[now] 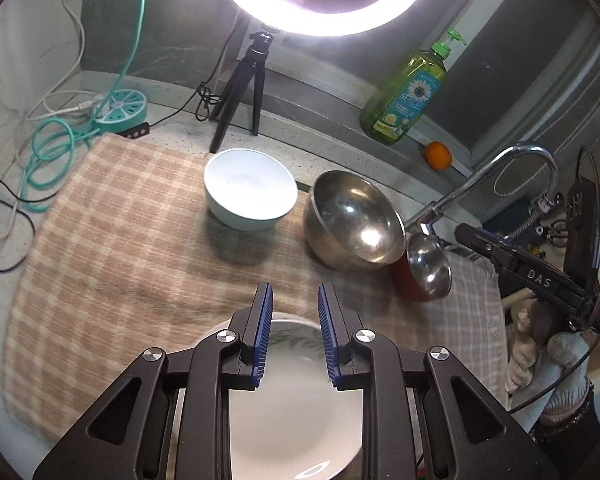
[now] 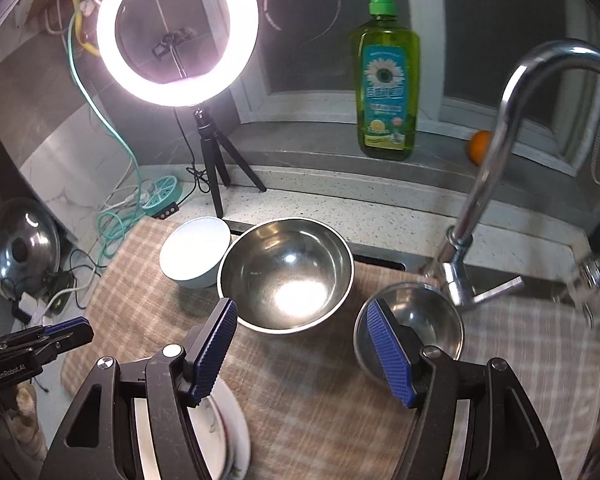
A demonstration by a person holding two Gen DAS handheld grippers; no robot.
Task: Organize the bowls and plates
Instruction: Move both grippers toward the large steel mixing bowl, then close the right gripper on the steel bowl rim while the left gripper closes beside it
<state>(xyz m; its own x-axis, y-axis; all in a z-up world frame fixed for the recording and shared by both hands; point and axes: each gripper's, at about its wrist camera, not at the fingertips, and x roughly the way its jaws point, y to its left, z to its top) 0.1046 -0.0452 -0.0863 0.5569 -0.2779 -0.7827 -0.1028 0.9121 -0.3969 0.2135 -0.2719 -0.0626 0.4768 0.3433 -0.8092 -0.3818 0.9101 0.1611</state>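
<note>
My left gripper hovers over a white plate on the checked cloth; its blue pads stand a narrow gap apart with nothing between them. My right gripper is open wide and empty, in front of a large steel bowl. A small steel bowl lies behind its right finger. A white bowl stands left of the large one. Stacked white plates show under its left finger. The left wrist view shows the same white bowl, large steel bowl and small steel bowl.
A ring light on a tripod stands at the back of the counter. A green soap bottle and an orange sit on the sill. The faucet arches at the right. A teal power strip with cables and a pot lid lie left.
</note>
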